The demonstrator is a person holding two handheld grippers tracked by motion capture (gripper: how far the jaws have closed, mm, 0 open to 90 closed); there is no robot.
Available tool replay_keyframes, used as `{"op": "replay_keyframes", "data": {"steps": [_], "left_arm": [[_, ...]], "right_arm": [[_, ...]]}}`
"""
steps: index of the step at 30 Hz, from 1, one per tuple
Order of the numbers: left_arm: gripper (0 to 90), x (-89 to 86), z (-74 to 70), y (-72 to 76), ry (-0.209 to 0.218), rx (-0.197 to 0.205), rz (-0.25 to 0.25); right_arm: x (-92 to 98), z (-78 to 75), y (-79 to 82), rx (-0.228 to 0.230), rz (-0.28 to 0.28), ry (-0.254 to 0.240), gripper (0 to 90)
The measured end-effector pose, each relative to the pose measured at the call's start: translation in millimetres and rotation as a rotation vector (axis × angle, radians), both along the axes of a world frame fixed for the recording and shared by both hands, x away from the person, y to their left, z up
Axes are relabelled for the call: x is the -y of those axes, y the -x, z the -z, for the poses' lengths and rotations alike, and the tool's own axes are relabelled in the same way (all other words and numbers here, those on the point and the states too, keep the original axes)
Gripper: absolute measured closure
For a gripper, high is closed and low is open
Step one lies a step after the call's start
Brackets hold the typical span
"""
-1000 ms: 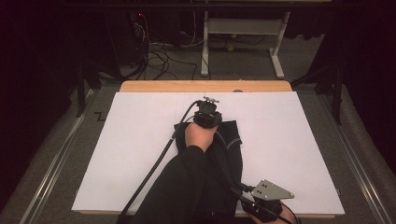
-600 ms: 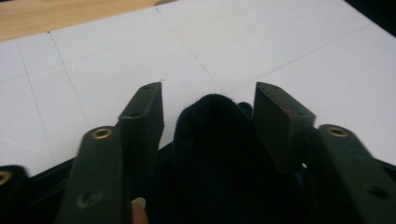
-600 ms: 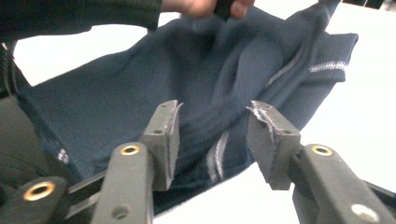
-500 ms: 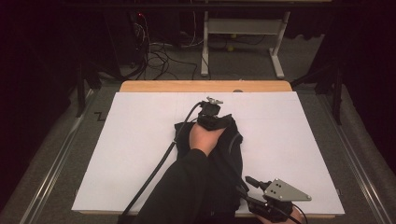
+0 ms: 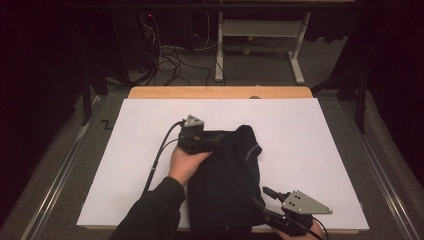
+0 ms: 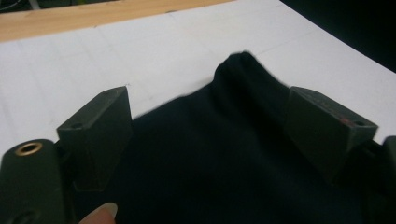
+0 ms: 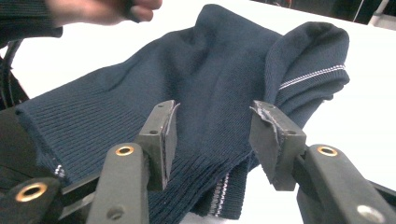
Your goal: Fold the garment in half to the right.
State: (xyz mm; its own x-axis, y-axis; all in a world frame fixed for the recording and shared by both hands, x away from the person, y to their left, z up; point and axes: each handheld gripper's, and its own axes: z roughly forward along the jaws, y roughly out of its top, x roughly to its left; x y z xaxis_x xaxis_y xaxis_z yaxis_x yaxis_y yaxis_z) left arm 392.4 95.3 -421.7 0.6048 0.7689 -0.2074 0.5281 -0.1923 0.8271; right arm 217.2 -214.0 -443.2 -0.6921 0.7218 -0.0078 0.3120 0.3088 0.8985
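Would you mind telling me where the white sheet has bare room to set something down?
Bare patches: left of the left claw, and right of the dark sweater out to the white sheet's edge. The middle is crowded by the sweater, the near right corner by the right claw.

bright white table (image 5: 300, 150) | dark surroundings | left gripper view blurred
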Motion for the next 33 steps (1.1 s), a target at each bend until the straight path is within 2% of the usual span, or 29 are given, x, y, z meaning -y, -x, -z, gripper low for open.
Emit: {"op": "replay_keyframes", "data": {"steps": [2,5,8,12,14,17,19,21,22,23,26,29,33], "left_arm": [[11.6,-17.0,6.8,8.1,-0.009,0.011,-0.008],[9.6,-44.4,17.4,20.4,0.003,0.013,-0.017],[8.6,-65.4,25.6,33.7,-0.01,0.034,-0.032],[3.4,-89.0,32.6,47.9,-0.008,0.041,-0.045],[2.6,-100.6,34.9,56.7,-0.027,0.06,-0.067],[0.0,-116.8,39.5,67.1,-0.045,0.04,-0.063],[0.0,-125.8,42.9,76.0,-0.053,0.053,-0.072],[0.0,-130.1,47.0,87.5,-0.092,0.111,-0.093],[0.0,-130.3,48.7,93.1,-0.097,0.143,-0.097],[0.0,-129.7,49.2,97.0,-0.08,0.161,-0.093],[0.0,-125.4,47.8,96.1,-0.066,0.173,-0.08],[0.0,-122.3,49.5,92.8,-0.046,0.159,-0.063],[0.0,-121.7,53.3,93.0,-0.095,0.169,-0.034]], "right_arm": [[-0.3,0.3,-0.6,-0.001,0.002,0.001,52.6],[-1.1,0.8,-1.1,-0.002,0.0,0.004,54.4],[-2.8,1.6,-1.2,-0.005,-0.001,0.008,55.4],[-4.5,3.5,-2.3,-0.011,-0.003,0.016,56.2],[-4.8,4.0,-2.6,-0.012,-0.003,0.017,56.6],[-5.0,4.6,-2.9,-0.014,-0.002,0.022,56.9],[-4.7,4.5,-2.8,-0.012,-0.001,0.017,57.4],[-4.8,4.4,-3.5,-0.012,-0.001,0.016,58.4],[-5.3,3.9,-4.4,-0.009,0.003,0.021,58.6],[-6.5,3.1,-6.3,0.0,0.01,0.024,58.6],[-14.8,-3.4,-18.7,0.018,0.007,0.044,58.9],[-26.3,-12.9,-39.7,0.014,0.002,0.08,61.1],[-47.1,-27.9,-74.5,0.011,-0.005,0.133,65.8]]}}
